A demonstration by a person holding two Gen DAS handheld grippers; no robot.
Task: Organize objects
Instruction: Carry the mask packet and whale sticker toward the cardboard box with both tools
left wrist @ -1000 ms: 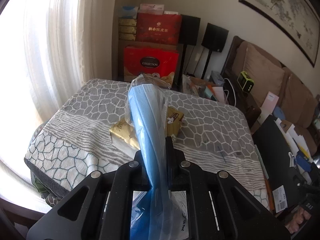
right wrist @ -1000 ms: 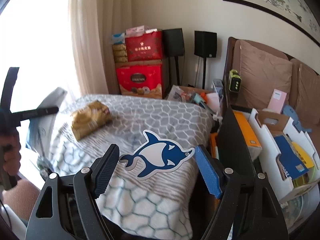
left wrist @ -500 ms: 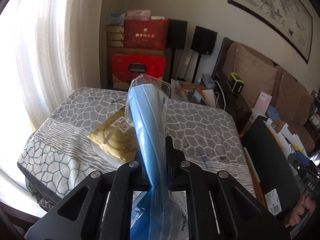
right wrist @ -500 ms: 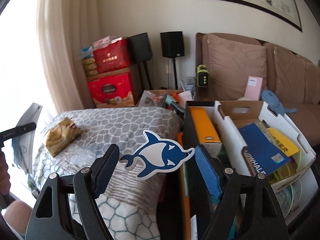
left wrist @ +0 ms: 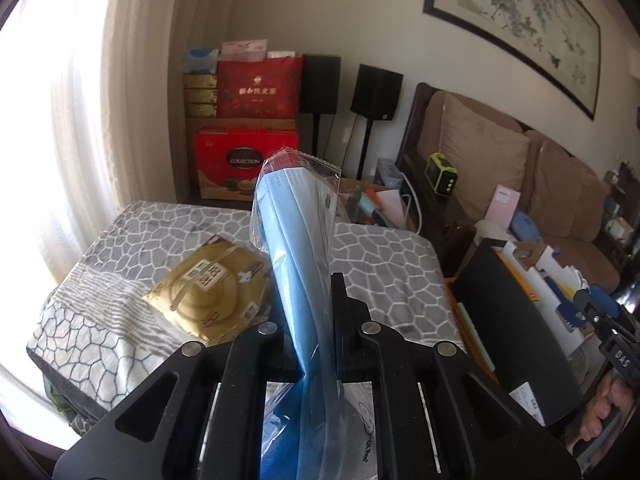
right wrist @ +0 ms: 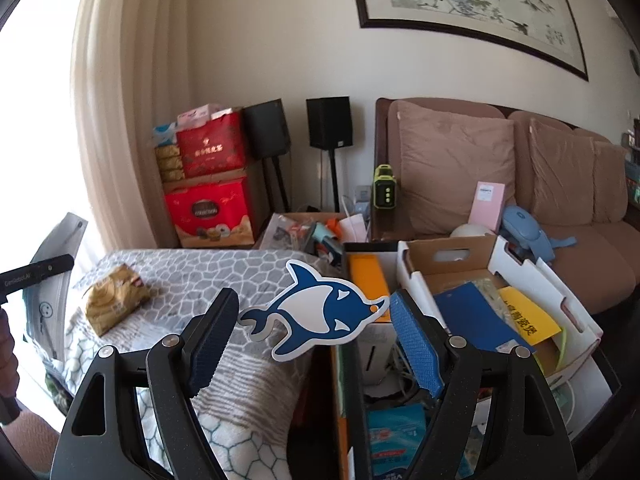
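My left gripper (left wrist: 314, 292) is shut on a clear pack of blue face masks (left wrist: 296, 240), which stands up out of the jaws over a surface covered by a grey patterned blanket (left wrist: 384, 264). A gold foil packet (left wrist: 208, 296) lies on that blanket, just left of the pack. My right gripper (right wrist: 314, 298) holds a blue and white dolphin cutout (right wrist: 316, 316) flat between its pads, tail at one pad and nose at the other. It hovers at the blanket's right edge (right wrist: 256, 264), beside a white cardboard box (right wrist: 448, 254). The gold packet (right wrist: 114, 304) lies far left there.
The white box holds a blue folder (right wrist: 472, 316) and a yellow sheet (right wrist: 528, 320). A black box with an orange folder (right wrist: 366, 276) stands between blanket and white box. Red gift boxes (right wrist: 210, 216), two black speakers and a brown sofa (right wrist: 560, 184) line the wall.
Both views have swung right. The boxes of folders have come fully into the right wrist view, and the gold packet has slid left. Neither grip has changed.
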